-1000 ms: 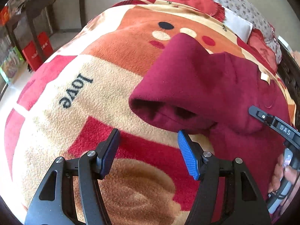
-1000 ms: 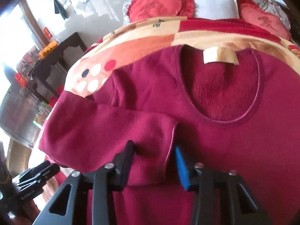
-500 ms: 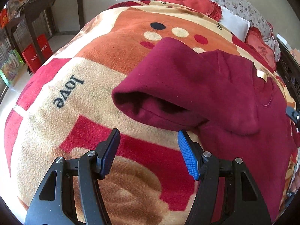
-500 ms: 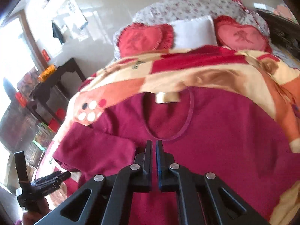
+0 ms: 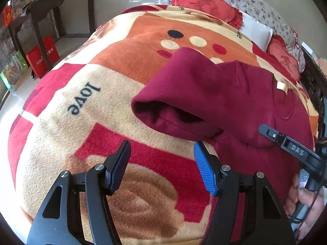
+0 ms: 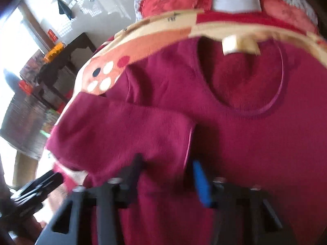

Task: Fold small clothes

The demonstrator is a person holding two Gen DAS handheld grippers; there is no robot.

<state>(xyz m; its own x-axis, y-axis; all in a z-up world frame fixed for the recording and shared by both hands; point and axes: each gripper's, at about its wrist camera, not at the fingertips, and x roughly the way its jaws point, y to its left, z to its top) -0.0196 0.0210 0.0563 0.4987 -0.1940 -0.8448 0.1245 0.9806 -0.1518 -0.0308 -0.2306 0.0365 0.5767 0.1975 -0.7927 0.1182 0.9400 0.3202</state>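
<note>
A maroon long-sleeved sweater (image 5: 235, 94) lies front up on a patterned blanket, its neckline and cream label (image 6: 239, 45) towards the pillows. One sleeve (image 5: 184, 85) is folded across the body. My right gripper (image 6: 167, 173) is low over that sleeve's cuff (image 6: 163, 138). Its jaws are opening, with the cuff's end between them; the view is blurred. In the left wrist view the right gripper (image 5: 286, 143) reaches in from the right, held by a hand (image 5: 302, 200). My left gripper (image 5: 161, 167) hovers open above bare blanket just short of the sleeve fold, holding nothing.
The fleece blanket (image 5: 81, 106), printed with "love", covers a bed. Red heart cushions (image 5: 202, 2) and a white pillow (image 5: 255, 30) lie at its head. A dark wooden table (image 5: 51, 2) and a red bag (image 5: 44, 55) stand to the left. A dark bed frame (image 5: 312, 77) runs along the right.
The right gripper, astride the cuff a second ago, rose away shut with nothing in it, then dropped back onto the cuff with its jaws apart. The left gripper stayed open and barely moved.
</note>
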